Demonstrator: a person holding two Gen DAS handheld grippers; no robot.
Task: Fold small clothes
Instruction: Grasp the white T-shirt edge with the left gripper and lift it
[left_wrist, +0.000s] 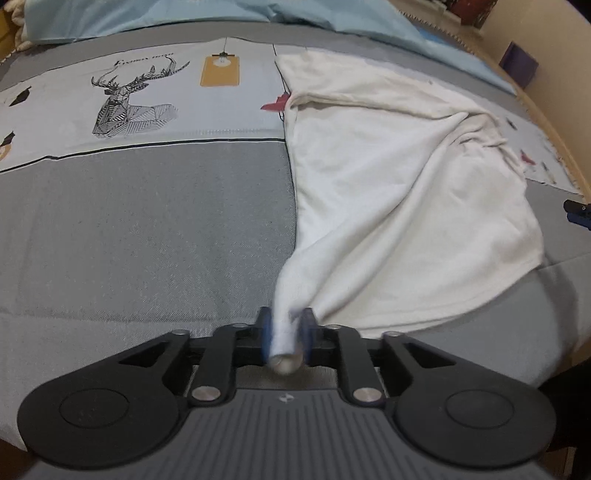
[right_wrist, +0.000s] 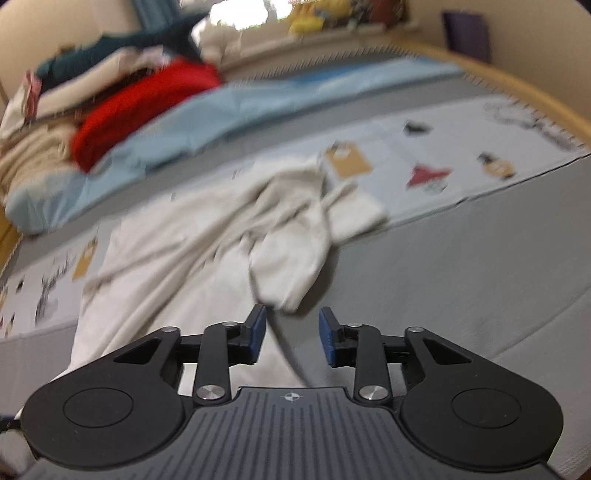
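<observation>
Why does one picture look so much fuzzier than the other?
Right wrist view: motion blur smears the white garment and the red cloth pile. Left wrist view: mostly crisp, soft only at the left tongs; both bend edges, fisheye-style.

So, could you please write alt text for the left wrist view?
The left gripper pinches a bunched corner of a white garment between its blue fingers, and the rest lies spread on a grey bed cover. Behind it are a deer print and light blue bedding.

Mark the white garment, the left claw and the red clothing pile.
white garment (left_wrist: 406, 192): left wrist view, its flat middle.
left claw (left_wrist: 286, 334): left wrist view, between fingertips.
red clothing pile (right_wrist: 140, 107): right wrist view, its centre.
</observation>
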